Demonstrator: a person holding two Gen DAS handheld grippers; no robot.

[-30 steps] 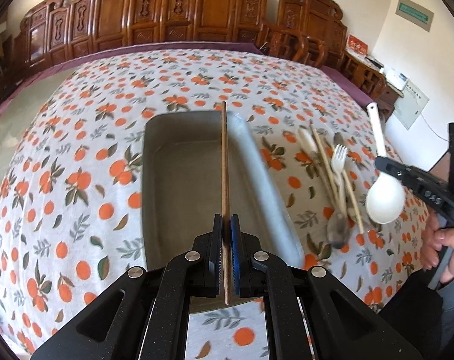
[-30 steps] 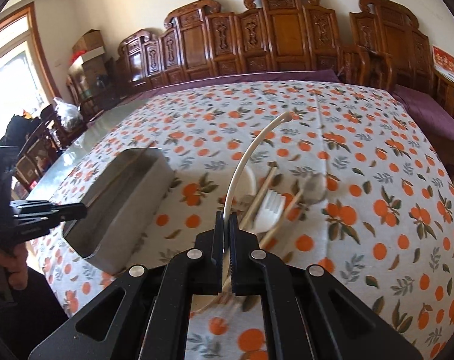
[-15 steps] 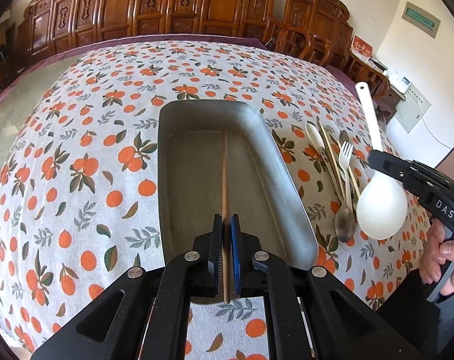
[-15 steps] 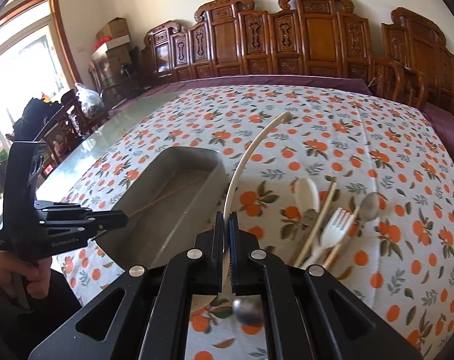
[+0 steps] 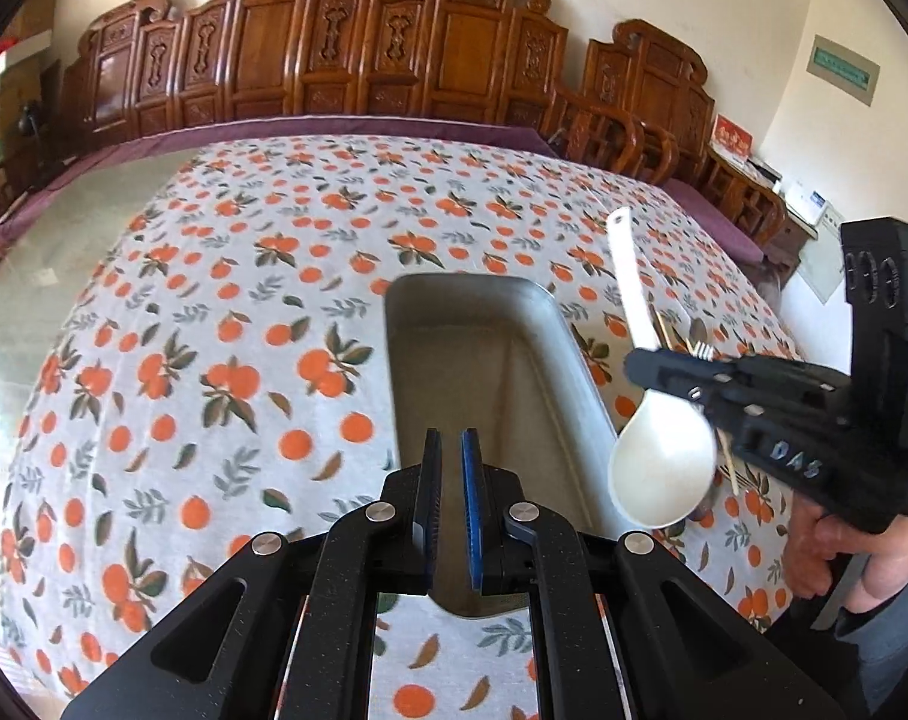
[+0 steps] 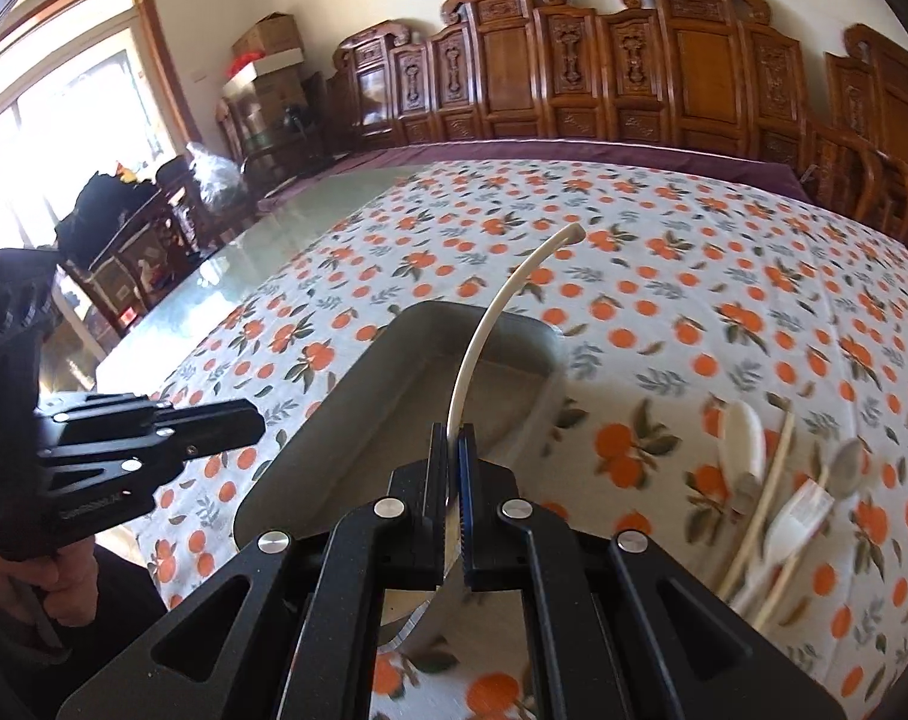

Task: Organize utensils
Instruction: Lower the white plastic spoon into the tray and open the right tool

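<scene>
Right tool (image 6: 453, 450) clamps white spoon (image 5: 661, 468) at its neck, above tray (image 5: 580, 378) edge | light, rigid, slick plastic, likely to pivot: hold near bowl | left tool (image 5: 451, 462) apart, empty

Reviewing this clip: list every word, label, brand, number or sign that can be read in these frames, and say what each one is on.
"DAS": raised letters on the right gripper, seen from the left wrist view; it may be part of a longer word.
Small lettering on the left gripper body: too small to read.
Green wall sign: blurred, unreadable.
Red card on the sideboard: unreadable.
Cardboard boxes: no legible print.
</scene>
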